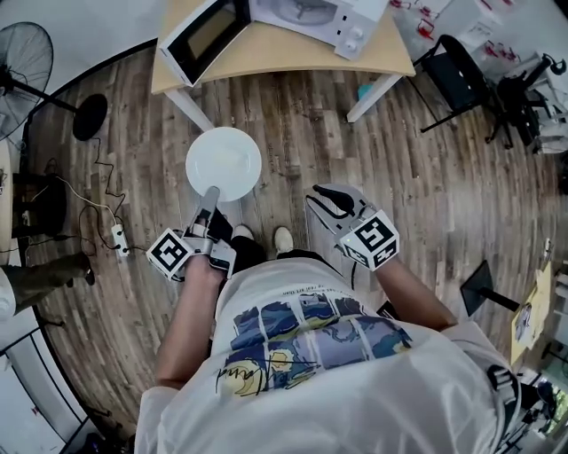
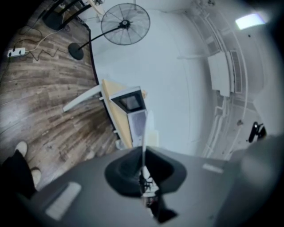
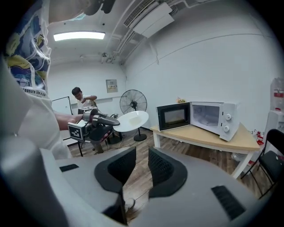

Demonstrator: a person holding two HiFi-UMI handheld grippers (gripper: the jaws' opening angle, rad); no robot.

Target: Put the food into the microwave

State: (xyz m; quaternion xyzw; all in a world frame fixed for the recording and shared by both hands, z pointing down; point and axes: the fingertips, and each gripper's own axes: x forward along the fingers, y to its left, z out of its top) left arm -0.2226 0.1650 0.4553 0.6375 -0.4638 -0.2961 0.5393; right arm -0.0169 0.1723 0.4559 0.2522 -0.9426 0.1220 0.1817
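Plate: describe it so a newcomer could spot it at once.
Find the wooden table carrying the open microwave. Before it, over the floor, the left gripper holds a round white plate by its rim, the only dish in sight.

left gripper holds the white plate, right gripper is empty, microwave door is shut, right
Not quite: the microwave door stands open, as the right gripper view shows. The left gripper does hold the white plate, and the right gripper is empty.
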